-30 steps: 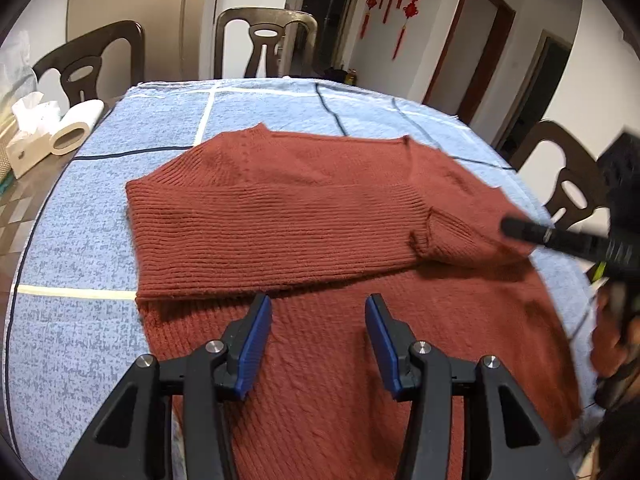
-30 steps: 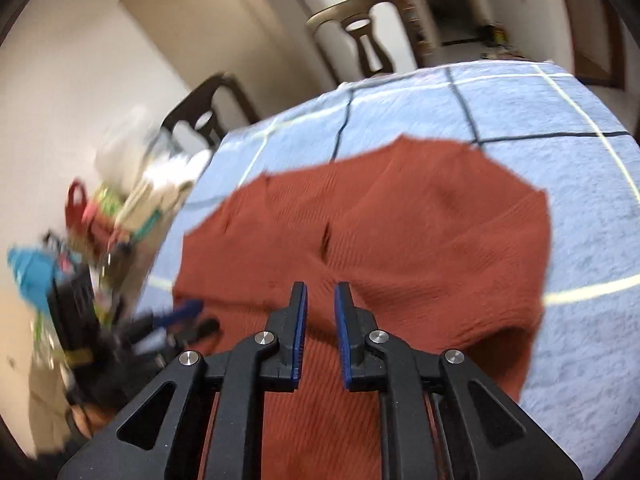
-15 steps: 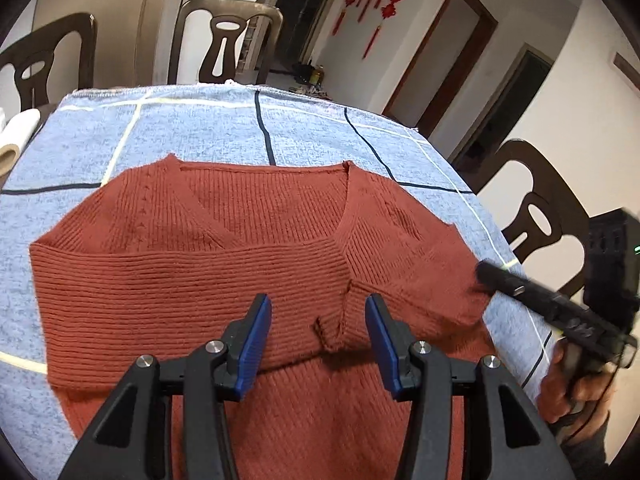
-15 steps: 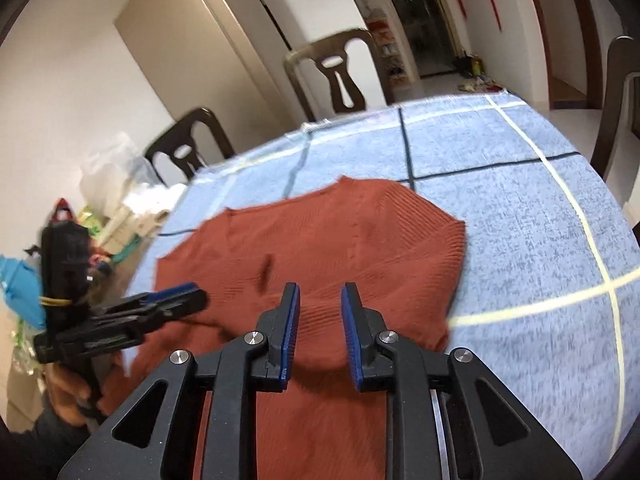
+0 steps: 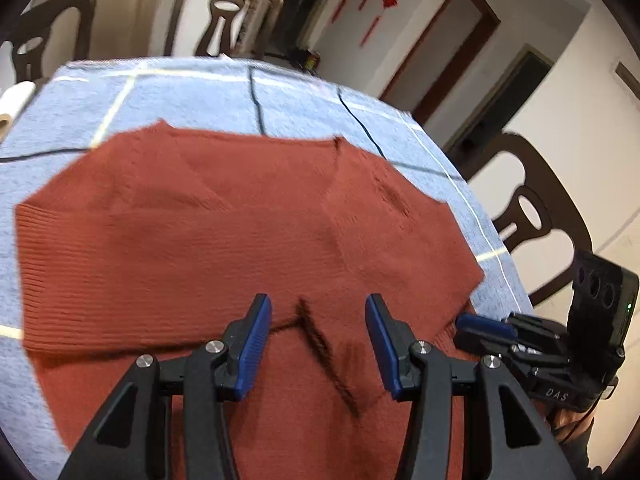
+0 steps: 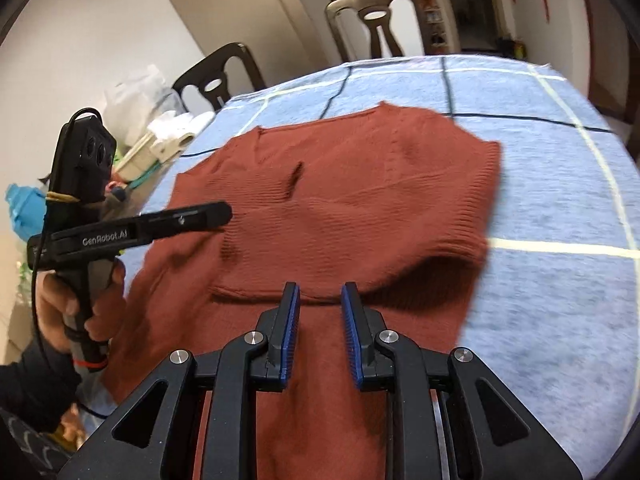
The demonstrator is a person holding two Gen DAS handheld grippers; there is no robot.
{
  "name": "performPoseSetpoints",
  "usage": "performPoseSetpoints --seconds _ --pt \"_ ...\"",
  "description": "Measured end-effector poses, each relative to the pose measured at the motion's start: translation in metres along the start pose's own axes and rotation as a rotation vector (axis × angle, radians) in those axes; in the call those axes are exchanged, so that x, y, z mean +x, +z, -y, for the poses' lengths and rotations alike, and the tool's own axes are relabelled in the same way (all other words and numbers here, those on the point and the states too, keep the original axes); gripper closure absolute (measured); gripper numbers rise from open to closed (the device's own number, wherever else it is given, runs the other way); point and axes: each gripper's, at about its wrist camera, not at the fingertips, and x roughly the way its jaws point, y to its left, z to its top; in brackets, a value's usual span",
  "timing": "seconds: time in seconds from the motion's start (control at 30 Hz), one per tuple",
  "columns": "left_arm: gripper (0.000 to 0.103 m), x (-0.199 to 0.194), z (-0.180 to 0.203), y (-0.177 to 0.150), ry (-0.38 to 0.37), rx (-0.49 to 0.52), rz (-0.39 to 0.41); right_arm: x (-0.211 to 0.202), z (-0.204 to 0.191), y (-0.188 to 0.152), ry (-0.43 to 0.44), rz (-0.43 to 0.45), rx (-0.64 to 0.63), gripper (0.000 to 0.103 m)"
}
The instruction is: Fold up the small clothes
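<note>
A rust-red knitted sweater (image 5: 248, 248) lies flat on the blue checked tablecloth (image 5: 192, 96), both sleeves folded across its chest. The cuffs meet near the middle, just past my left gripper (image 5: 318, 312). That gripper hovers over the lower body of the sweater, open, with nothing between its blue pads. In the right wrist view the sweater (image 6: 360, 200) shows a raised fold at its right side. My right gripper (image 6: 320, 296) hangs just short of the folded sleeve's edge, its pads a narrow gap apart and gripping nothing. A hand holds the left gripper (image 6: 216, 214) over the sweater's left side.
Dark wooden chairs (image 5: 228, 12) (image 5: 532, 208) stand around the table. A paper roll (image 5: 16, 96) lies at the far left edge. Bags, tissues and clutter (image 6: 160, 140) crowd the table's left side in the right wrist view. Bare tablecloth (image 6: 560, 300) lies right of the sweater.
The left gripper swung right across the sweater toward the cuffs. The right gripper's pads parted slightly and it drew back from the sleeve to the sweater's near right edge.
</note>
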Motion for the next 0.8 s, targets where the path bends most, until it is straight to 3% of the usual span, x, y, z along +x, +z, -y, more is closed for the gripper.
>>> performPoseSetpoints --seconds 0.17,0.2,0.23,0.27,0.5,0.6,0.7,0.8 --pt "0.054 0.009 0.014 -0.008 0.0 0.041 -0.01 0.002 0.013 -0.011 -0.03 -0.013 0.034 0.081" --pt "0.076 0.01 0.016 -0.008 -0.015 0.041 -0.011 0.001 0.015 -0.013 -0.021 -0.005 0.044 0.081" --pt "0.091 0.011 0.018 -0.007 -0.027 0.048 -0.019 -0.001 0.018 -0.014 -0.016 -0.001 0.054 0.081" --pt "0.097 0.01 0.022 -0.005 -0.022 0.062 -0.016 -0.002 0.019 -0.015 -0.016 0.001 0.056 0.081" --pt "0.097 -0.031 0.035 0.029 -0.078 0.123 0.136 -0.002 0.016 -0.016 -0.044 -0.003 0.031 0.081" --pt "0.097 -0.018 0.018 0.038 -0.045 0.1 0.096 -0.002 0.014 -0.016 -0.051 -0.003 0.027 0.081" --pt "0.097 0.012 -0.008 0.039 0.041 0.042 0.017 -0.002 0.013 -0.015 -0.056 -0.011 0.024 0.081" --pt "0.092 0.014 -0.023 0.035 0.05 -0.01 0.008 -0.006 0.012 -0.009 -0.077 -0.017 0.029 0.081"
